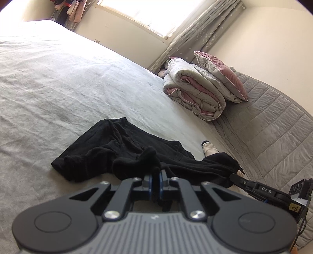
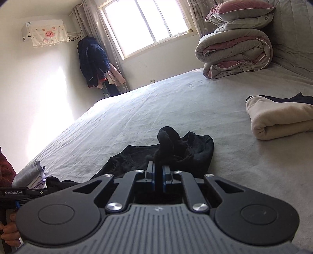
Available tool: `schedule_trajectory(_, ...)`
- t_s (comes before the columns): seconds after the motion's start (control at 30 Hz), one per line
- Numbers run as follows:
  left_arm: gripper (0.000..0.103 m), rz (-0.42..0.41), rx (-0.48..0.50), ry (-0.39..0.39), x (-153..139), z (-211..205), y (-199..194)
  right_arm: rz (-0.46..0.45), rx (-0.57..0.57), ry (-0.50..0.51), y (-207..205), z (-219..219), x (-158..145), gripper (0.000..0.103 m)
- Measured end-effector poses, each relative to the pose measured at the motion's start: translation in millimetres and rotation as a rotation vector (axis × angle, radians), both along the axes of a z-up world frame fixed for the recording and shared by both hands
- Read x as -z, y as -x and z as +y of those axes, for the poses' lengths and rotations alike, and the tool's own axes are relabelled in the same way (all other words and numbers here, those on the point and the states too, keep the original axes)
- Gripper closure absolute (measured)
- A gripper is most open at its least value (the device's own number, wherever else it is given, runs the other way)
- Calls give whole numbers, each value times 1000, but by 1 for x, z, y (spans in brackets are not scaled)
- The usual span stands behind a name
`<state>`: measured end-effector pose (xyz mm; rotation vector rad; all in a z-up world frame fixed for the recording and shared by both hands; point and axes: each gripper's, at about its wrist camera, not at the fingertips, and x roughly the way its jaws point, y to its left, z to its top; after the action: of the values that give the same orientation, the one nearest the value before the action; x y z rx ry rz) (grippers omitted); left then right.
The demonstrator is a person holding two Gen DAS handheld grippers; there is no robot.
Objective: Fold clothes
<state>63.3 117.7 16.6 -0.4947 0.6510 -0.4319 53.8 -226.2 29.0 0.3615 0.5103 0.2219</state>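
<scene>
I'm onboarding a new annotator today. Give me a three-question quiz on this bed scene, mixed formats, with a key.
1. True or false: the left gripper is shut on the black garment.
2. What does the right gripper pinch? A) cream folded cloth B) black garment C) pillow
3. Fill in: the pink-and-grey pillow lies on top of the rolled ____.

Key: 1 true; 2 B; 3 quilt. The cream folded cloth lies apart on the bed sheet, ungripped.

daylight from window (image 2: 144, 25) blown out; glare on wall (image 2: 49, 109); fisheye edges curved, corners dark.
</scene>
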Motion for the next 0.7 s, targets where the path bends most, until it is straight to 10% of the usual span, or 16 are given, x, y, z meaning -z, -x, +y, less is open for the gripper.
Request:
schedule_trajectory(0.6,94,223,-129,-8,50,14,-50,115,76,3,-44,-1,52,87)
schedule_trajectory(0.7,90,250,-113,-10,55,15,-52,134,66,10,-40,1,52,58)
